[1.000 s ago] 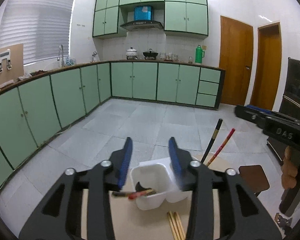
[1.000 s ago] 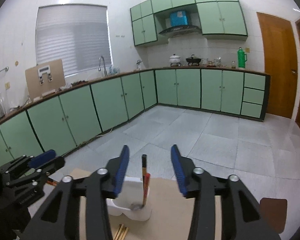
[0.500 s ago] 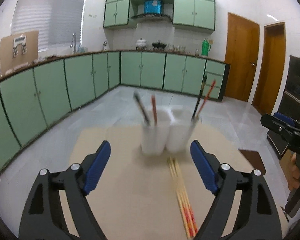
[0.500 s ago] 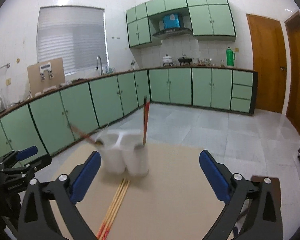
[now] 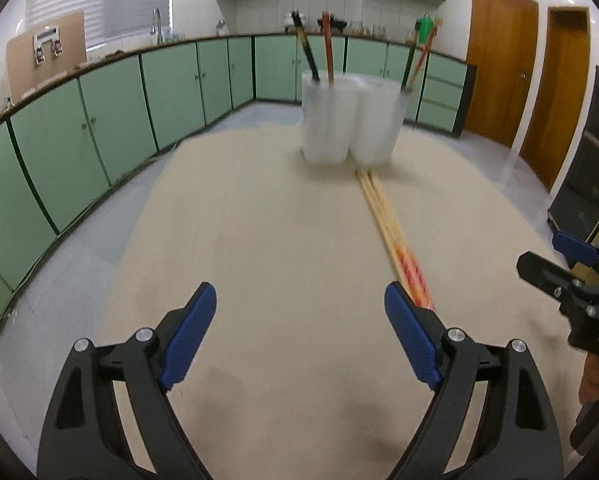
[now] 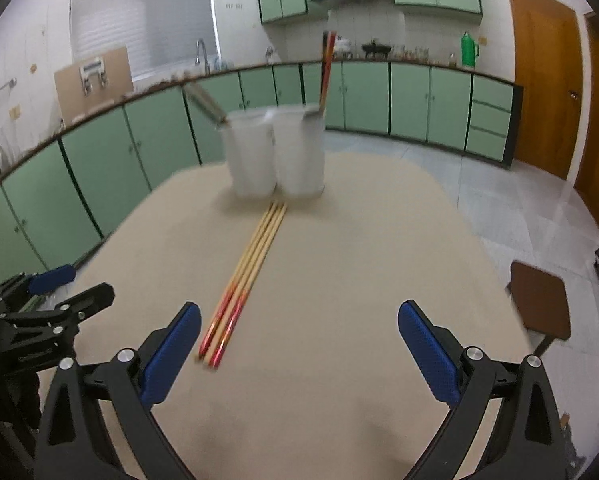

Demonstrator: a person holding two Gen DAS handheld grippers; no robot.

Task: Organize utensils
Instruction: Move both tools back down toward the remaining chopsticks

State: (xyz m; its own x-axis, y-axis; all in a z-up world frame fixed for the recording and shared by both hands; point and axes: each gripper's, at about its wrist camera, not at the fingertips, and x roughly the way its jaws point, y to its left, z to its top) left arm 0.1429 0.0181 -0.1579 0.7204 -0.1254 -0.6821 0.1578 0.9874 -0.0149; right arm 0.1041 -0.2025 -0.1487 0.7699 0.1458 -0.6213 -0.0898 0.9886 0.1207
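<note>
Left wrist: left tongs point(image 5: 300, 334) wide open, empty, low over the table point(image 5: 259, 240). Chopsticks point(image 5: 387, 224) lie flat, long axis running away toward the holder point(image 5: 351, 118); red ends touch the right pad point(image 5: 409, 340).

Right wrist: right tongs point(image 6: 299, 350) also spread, empty. Chopsticks point(image 6: 247, 276) lie ahead-left, red ends just beside the left pad point(image 6: 171, 352). Holder point(image 6: 275, 152) already has sticks upright in both cups. Either tongs is near; both need a sideways shift to straddle the bundle.
</note>
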